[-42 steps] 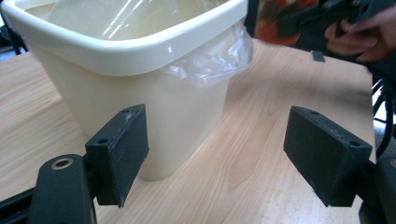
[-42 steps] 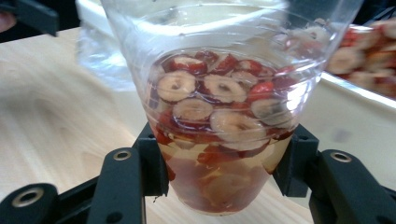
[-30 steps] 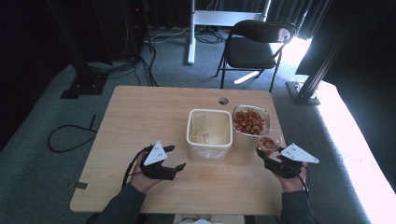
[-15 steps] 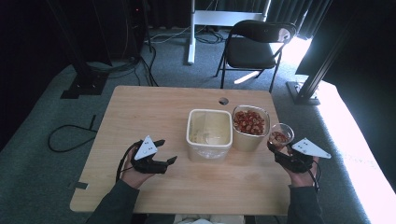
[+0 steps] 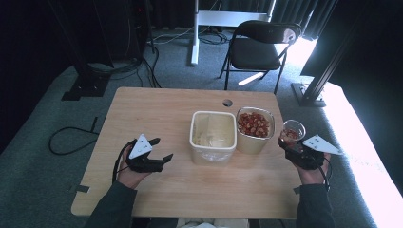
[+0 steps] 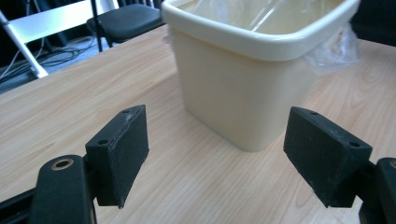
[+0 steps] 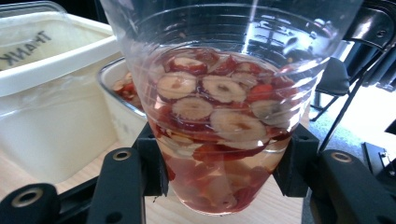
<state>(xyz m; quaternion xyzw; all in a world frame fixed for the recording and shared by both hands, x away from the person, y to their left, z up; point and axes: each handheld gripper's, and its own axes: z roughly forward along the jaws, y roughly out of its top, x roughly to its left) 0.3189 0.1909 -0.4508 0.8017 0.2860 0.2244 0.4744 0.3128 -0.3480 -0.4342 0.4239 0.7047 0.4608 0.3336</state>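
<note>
A person is sitting at the near edge of a light wooden table (image 5: pixel 157 102), holding a black two-jaw gripper in each hand. The right gripper (image 5: pixel 291 145) is hovering near the table's right edge, and its jaws are clamping a clear plastic cup (image 5: pixel 293 131) from both sides. In the right gripper view the cup (image 7: pixel 224 116) is standing upright between the pads, partly filled with red-skinned dried fruit slices. Just left of the cup, a clear tub (image 5: pixel 255 129) is holding more of the same slices. Touching that tub on its left, near the middle of the table, is a cream square container (image 5: pixel 213 136) with a clear plastic liner inside. The left gripper (image 5: pixel 162 151) is hanging toward the near left part of the table, pointing at the cream container (image 6: pixel 247 70). Its jaws are standing wide apart with nothing between them, well short of the container's wall.
</note>
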